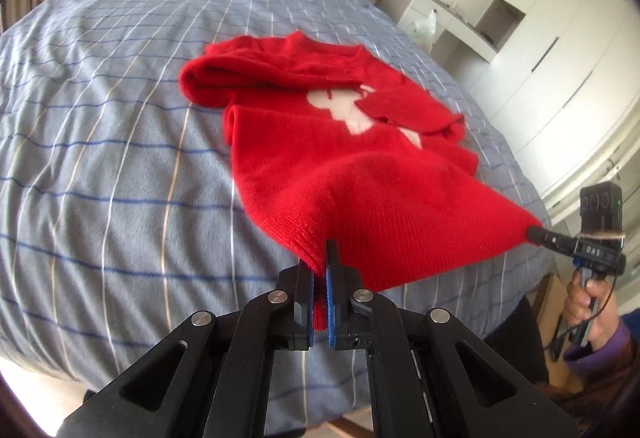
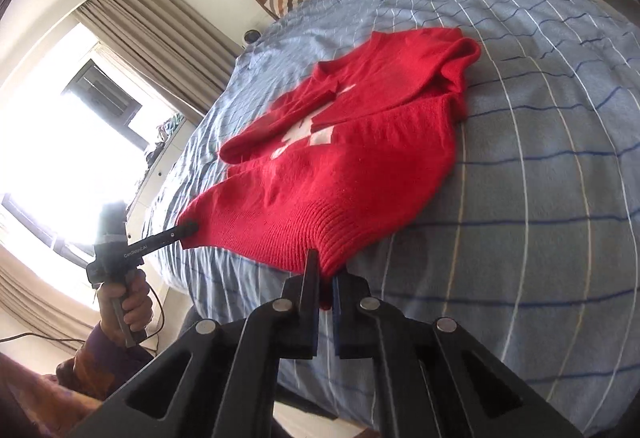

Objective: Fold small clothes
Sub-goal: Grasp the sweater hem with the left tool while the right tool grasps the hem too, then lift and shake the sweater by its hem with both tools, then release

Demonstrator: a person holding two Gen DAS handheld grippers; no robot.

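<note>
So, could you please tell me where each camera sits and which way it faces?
Left wrist: on the left gripper, facing up the bed toward the headboard; the right gripper and its hand show at right.
Right wrist: on the right gripper, facing up the bed; the left gripper and hand show at left.
Shared: the red sweater, each gripper pinching a hem corner.

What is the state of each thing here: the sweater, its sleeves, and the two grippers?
red sweater: lying on the bed, hem end lifted off the cover, both hem corners gripped.
sleeves: folded in across the chest.
left gripper: shut on one hem corner.
right gripper: shut on the other hem corner.
bed cover: spread out, slightly wrinkled.
</note>
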